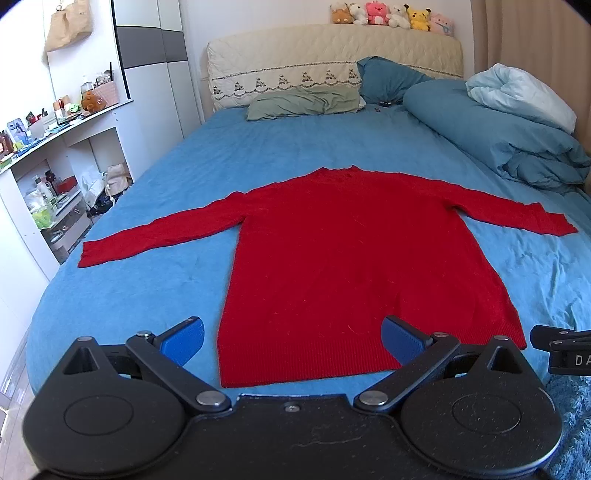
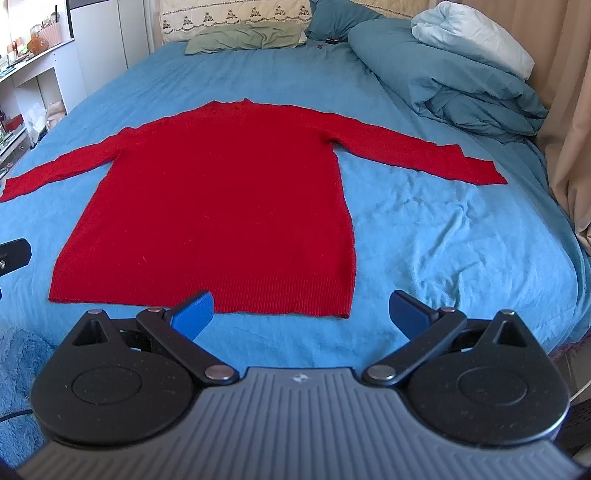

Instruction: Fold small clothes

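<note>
Left wrist view, left to right. Shelf (image 1: pixel 62 125) at 9–10 o'clock, cluttered with bottles and small items. Bed (image 1: pixel 147 177) with blue sheet fills the centre. Red sweater (image 1: pixel 354 258) lies flat on it, front down or up cannot tell, collar toward 12 o'clock, hem toward 6 o'clock, both sleeves spread out to the sides. Left sleeve cuff reaches toward 9 o'clock, right cuff toward 3 o'clock. Left gripper (image 1: pixel 291 341) at 6 o'clock, claw released, blue fingers (image 1: pixel 183 339) wide apart, hovering at the hem, its left half; contact with the cloth cannot be told. Green pillow (image 1: pixel 303 103) at 12 o'clock against the headboard (image 1: pixel 332 48), stuffed toys (image 1: pixel 391 16) in a row on top. Bundled blue duvet (image 1: pixel 498 129) at 2 o'clock, pale blanket on it. Part of the other gripper shows at 4 o'clock edge.

Right wrist view. Sweater (image 2: pixel 221 195) sits left of centre, hem at 7 o'clock. Right gripper (image 2: pixel 301 314) at 6 o'clock, claw released, fingers (image 2: pixel 408 314) spread, near the hem's right corner, holding nothing. Curtain (image 2: pixel 565 110) at 3 o'clock.
</note>
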The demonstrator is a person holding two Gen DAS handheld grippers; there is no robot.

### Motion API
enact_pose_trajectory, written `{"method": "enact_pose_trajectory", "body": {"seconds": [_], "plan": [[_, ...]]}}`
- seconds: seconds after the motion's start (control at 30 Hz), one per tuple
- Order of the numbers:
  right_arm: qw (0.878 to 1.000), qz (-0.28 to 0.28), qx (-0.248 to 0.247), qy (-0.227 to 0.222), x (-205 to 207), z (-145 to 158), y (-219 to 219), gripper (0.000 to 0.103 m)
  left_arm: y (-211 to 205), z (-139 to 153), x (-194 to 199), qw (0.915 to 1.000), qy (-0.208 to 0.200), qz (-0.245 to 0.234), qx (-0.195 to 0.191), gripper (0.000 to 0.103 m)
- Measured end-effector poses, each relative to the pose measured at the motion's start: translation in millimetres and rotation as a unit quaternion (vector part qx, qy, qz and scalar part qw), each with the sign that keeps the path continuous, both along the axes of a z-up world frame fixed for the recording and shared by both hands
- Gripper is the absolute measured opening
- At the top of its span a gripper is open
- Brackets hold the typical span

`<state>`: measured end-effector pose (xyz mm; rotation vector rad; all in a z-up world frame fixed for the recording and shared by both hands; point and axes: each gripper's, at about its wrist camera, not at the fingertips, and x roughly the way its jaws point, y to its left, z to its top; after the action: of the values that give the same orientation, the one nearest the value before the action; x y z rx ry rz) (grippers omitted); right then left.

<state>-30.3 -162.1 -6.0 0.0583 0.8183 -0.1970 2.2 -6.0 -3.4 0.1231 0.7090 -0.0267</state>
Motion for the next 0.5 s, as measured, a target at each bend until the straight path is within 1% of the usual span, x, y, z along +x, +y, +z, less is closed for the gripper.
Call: {"method": "enact_pose_trajectory", "body": {"seconds": [0.5], "plan": [[1.000, 0.000, 0.001, 0.003, 0.5, -3.1, -0.9, 0.103, 1.2, 0.8, -1.1, 1.0000, -0.001, -0.001, 0.001, 0.103]]}}
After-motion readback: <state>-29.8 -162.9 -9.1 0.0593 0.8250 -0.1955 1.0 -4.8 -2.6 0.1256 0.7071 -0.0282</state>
